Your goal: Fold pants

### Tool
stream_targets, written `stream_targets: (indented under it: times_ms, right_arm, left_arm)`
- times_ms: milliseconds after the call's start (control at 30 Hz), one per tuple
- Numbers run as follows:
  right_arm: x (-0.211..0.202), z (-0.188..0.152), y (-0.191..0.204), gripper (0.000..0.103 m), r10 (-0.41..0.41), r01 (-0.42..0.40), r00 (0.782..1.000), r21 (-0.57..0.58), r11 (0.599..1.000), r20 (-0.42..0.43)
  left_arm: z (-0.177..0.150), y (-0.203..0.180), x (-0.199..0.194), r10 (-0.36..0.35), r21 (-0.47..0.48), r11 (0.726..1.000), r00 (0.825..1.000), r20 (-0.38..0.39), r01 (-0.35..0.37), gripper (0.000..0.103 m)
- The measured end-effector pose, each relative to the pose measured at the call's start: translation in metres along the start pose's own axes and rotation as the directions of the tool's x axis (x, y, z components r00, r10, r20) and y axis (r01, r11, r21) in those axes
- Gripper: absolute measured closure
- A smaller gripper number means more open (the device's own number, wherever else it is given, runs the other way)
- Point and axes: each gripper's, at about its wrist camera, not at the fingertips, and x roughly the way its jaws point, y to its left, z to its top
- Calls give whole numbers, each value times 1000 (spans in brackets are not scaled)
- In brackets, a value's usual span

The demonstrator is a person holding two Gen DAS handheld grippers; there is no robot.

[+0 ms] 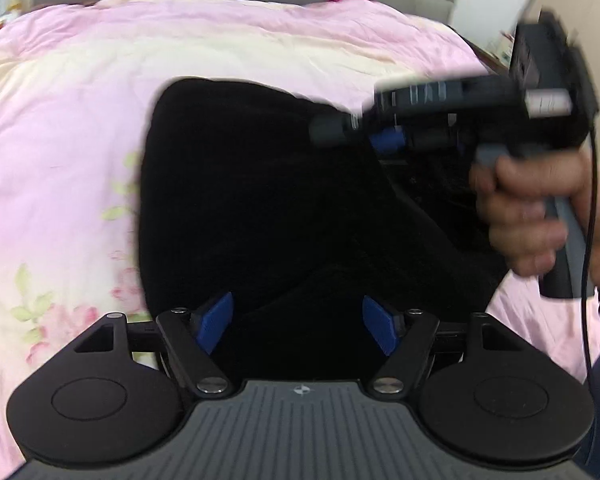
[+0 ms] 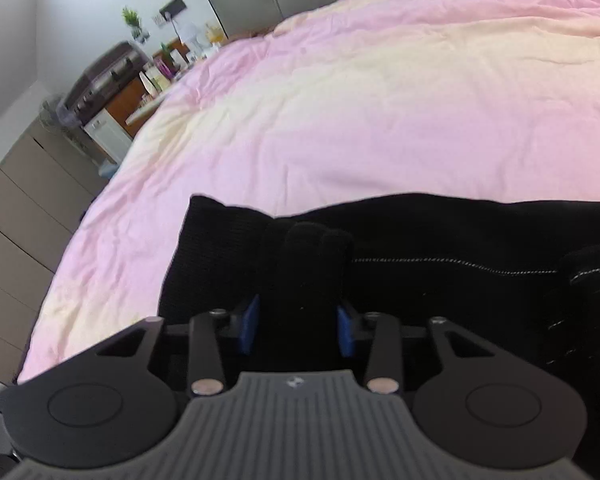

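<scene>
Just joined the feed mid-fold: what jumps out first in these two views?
The black pants lie dark across the pink floral bedspread. The right gripper has its jaws shut on a bunched fold of them; the left gripper hangs over the fabric, jaws open.

Bed with pink-and-cream floral quilt; black pants lie spread directly on the quilt.

Left gripper: black linkage arms, blue pads, silver screws, ribbed grey body. Right gripper alike; bare-skinned right hand, black cable.
</scene>
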Motion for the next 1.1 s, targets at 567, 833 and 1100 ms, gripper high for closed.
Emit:
stream_targets:
  times_ms: [567,833,1100]
  right_arm:
    - [-28,-8,-36,80,-91,90,994,18,996,66]
    - [-150,-46,-86,72,-216,235,966,-142,961,141]
    - [-243,-88,-160,62,-325,284,904,178,942,277]
  left_arm:
    - [18,-2,0,18,-12,1000,999,-28,-18,30]
    - [25,-4,-53,64,2,998,987,148,-65,23]
    - [28,-67,-11,68,11,997,984,165,-71,20]
